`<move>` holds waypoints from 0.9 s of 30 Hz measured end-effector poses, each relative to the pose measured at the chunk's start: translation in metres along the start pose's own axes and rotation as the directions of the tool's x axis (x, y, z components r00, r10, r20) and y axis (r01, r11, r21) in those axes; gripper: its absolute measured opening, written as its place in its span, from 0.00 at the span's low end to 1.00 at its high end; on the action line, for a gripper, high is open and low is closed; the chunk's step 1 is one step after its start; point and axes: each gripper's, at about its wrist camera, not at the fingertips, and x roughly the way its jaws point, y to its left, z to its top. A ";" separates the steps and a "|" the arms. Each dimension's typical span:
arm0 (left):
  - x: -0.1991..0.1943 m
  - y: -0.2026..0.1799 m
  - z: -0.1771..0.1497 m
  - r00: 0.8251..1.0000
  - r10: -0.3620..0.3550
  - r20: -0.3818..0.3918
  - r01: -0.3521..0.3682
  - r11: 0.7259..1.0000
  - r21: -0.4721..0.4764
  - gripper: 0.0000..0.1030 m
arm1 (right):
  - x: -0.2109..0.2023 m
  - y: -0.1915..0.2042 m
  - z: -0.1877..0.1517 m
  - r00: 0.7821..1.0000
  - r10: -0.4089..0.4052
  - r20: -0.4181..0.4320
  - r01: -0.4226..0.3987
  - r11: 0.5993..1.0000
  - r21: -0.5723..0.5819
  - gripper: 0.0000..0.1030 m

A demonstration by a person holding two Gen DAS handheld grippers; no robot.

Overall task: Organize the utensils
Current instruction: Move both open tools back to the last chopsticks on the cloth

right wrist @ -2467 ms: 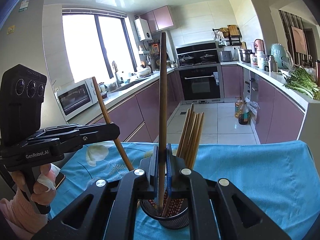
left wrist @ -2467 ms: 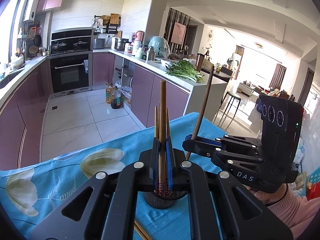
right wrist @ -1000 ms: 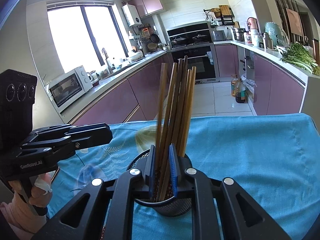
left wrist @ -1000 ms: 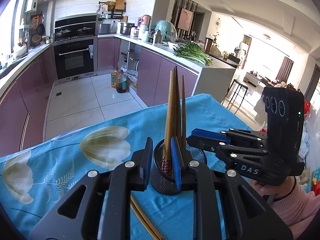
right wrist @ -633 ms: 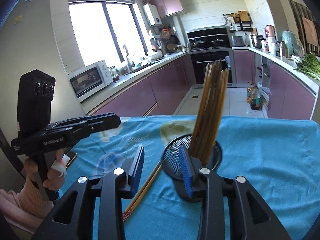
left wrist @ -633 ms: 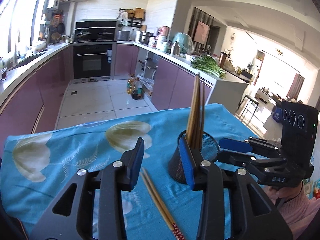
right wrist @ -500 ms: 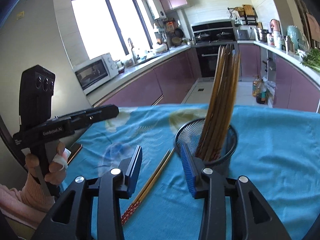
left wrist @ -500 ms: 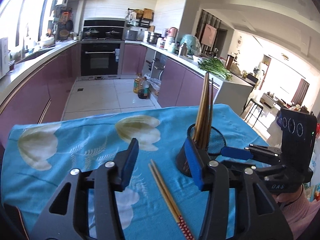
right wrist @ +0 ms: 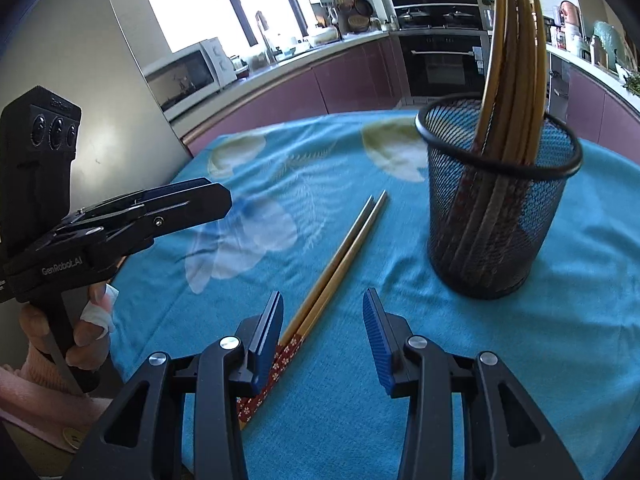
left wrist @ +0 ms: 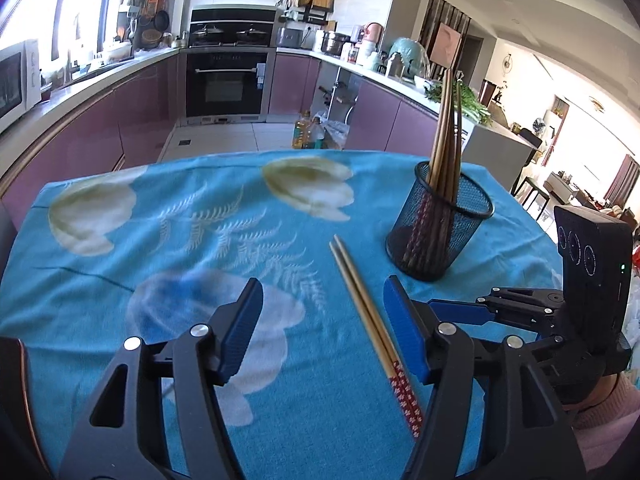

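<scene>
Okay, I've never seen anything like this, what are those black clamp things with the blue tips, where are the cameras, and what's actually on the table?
There is no robot here. A person holds a hand-held two-finger gripper in each hand, and each gripper carries a wide-angle camera looking forward along its fingers. So one picture is the left gripper's view and the other is the right gripper's. Each camera also sees the other tool off to the side, with the person's hand around the left one's handle.

The table is covered with a blue flowered tablecloth. On it stands a black mesh holder with several chopsticks upright in it. A loose pair of chopsticks, with red patterned ends, lies flat on the cloth beside the holder.

Nothing is held. Both grippers' jaws have just been opening, and the loose pair lies below them, untouched.
</scene>
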 end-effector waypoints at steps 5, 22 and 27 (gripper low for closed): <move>0.005 0.001 -0.009 1.000 -0.002 -0.021 0.002 1.000 -0.010 0.60 | 0.008 0.001 -0.005 0.999 -0.023 -0.024 0.023 1.000 -0.013 0.38; 0.020 0.002 -0.018 0.998 -0.014 -0.059 0.013 1.000 -0.020 0.60 | 0.013 0.010 -0.008 0.994 -0.099 -0.047 0.096 0.993 -0.070 0.36; 0.022 0.001 -0.019 0.998 -0.016 -0.064 0.015 1.000 -0.015 0.60 | 0.010 0.004 -0.010 0.994 -0.086 -0.065 0.083 0.995 -0.050 0.28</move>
